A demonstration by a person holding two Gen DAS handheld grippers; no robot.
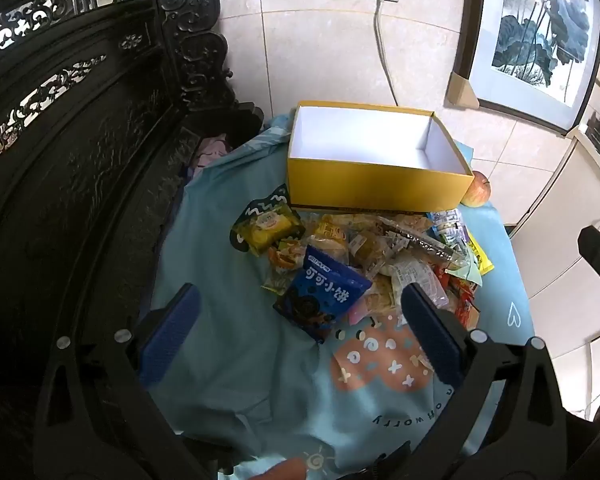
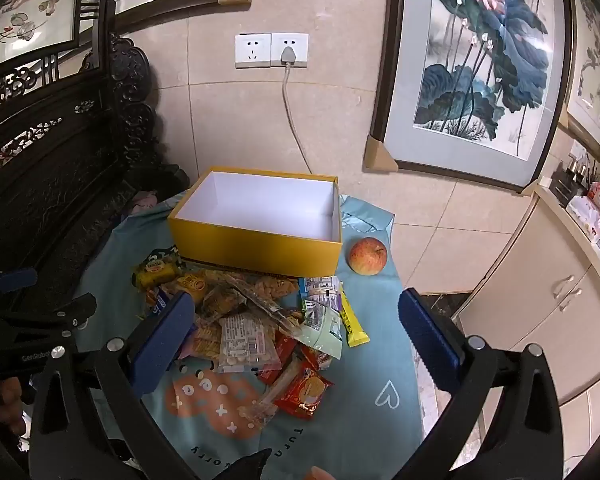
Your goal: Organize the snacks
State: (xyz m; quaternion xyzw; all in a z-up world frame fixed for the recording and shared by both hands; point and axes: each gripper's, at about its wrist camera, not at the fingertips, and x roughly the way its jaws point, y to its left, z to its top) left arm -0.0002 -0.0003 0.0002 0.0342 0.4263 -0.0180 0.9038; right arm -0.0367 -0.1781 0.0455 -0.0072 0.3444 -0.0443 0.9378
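Left tongs point(image 1: 300, 328): spread wide, empty, above the near edge of the snack pile.
Right tongs point(image 2: 296, 336): spread wide, empty, above the pile.
Snack pile point(image 2: 256, 320): loose packets on the blue cloth point(image 2: 360, 420), just before the box.
Yellow box point(image 2: 256, 240): open, empty.
Apple point(image 2: 367, 256): right of the box.

Yellow box point(image 2: 256, 246) white inside, reddish apple point(image 2: 367, 256), teal cloth point(image 2: 364, 432) with an orange, perhaps mushroom-shaped, print.
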